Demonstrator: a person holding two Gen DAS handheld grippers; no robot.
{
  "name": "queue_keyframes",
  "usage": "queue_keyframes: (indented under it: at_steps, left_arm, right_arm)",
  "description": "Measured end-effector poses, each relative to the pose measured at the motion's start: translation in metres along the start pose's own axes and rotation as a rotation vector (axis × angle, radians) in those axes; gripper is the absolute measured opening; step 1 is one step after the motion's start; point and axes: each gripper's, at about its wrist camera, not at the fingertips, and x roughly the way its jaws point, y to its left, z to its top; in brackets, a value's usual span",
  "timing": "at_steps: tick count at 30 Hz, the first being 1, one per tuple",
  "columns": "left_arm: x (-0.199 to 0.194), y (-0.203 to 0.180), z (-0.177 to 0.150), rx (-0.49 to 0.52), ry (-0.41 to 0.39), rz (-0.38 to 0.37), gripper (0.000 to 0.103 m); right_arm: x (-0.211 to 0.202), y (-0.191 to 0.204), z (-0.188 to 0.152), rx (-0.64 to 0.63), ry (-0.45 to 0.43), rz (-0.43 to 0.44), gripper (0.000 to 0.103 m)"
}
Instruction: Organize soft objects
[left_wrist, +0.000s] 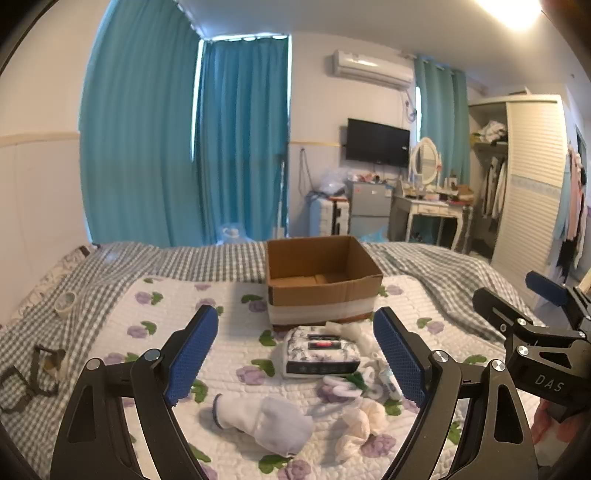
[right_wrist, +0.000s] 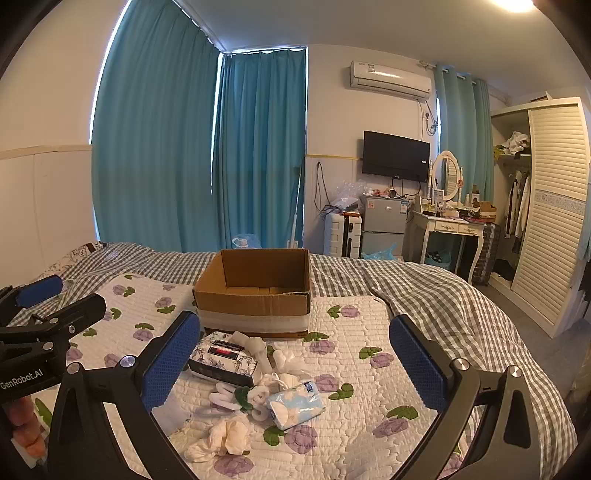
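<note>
An open, empty cardboard box (left_wrist: 321, 280) (right_wrist: 255, 291) stands on the floral quilt (left_wrist: 229, 302). In front of it lie soft things: a floral tissue pack (left_wrist: 321, 350) (right_wrist: 223, 358), a white sock with a blue cuff (left_wrist: 262, 421), a cream cloth bundle (left_wrist: 358, 424) (right_wrist: 225, 437), white plush pieces (left_wrist: 351, 387) (right_wrist: 240, 397) and a small blue-white tissue packet (right_wrist: 295, 404). My left gripper (left_wrist: 299, 358) is open above the pile, empty. My right gripper (right_wrist: 291, 362) is open above the pile, empty. Each gripper shows at the edge of the other's view.
The bed has a grey checked cover (right_wrist: 424, 288). A tape roll (left_wrist: 65, 300) and a dark strap (left_wrist: 37, 373) lie at its left. Beyond the bed stand a fridge (right_wrist: 382, 225), a dressing table (right_wrist: 450, 229) and a wardrobe (right_wrist: 554, 206).
</note>
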Motion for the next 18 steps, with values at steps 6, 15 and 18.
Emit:
queue_keyframes:
  at_steps: [6, 15, 18]
  left_arm:
    - [-0.0013, 0.0025, 0.0024, -0.009, -0.004, 0.004, 0.087]
    - [-0.0012, 0.0043, 0.0037, -0.01, -0.003, 0.004, 0.087]
    - [-0.0015, 0.0043, 0.004, -0.009, -0.003, 0.003, 0.087]
  right_arm:
    - [-0.0031, -0.0024, 0.0018, 0.007, -0.007, -0.001, 0.103]
    - [-0.0032, -0.0047, 0.0048, 0.009, -0.009, 0.0, 0.103]
    - [-0.003, -0.0045, 0.0054, 0.007, -0.01, 0.002, 0.103]
